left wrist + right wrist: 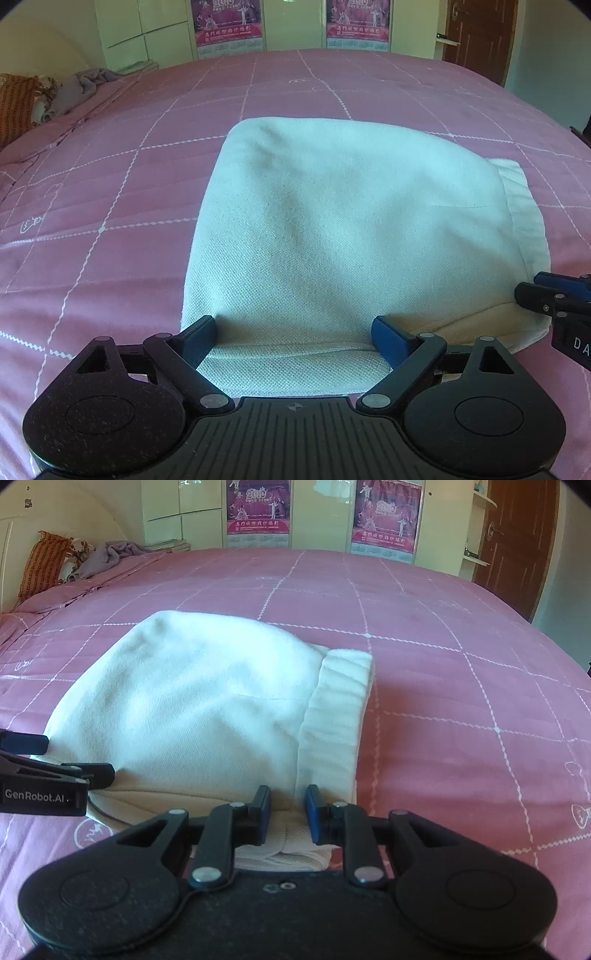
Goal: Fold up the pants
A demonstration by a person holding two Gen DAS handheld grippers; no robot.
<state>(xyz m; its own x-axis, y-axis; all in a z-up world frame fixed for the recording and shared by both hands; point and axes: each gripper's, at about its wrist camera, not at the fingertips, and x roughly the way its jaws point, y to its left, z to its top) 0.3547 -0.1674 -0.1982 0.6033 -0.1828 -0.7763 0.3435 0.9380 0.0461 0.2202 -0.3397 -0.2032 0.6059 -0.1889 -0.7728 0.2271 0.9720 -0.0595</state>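
White pants (332,221) lie folded into a compact bundle on the pink bed; they also show in the right wrist view (199,705), with the ribbed waistband (336,716) on the right side. My left gripper (295,336) is open, its fingers wide apart on either side of the near folded edge. My right gripper (287,814) has its jaws a small gap apart around the near edge by the waistband, not clamped. The right gripper shows in the left wrist view (554,299) at the pants' right corner; the left gripper shows in the right wrist view (55,771).
The pink checked bedspread (110,184) extends all around. Pillows and a grey blanket (92,557) lie at the far left by the headboard. Wardrobes with posters (258,513) and a brown door (517,535) stand beyond the bed.
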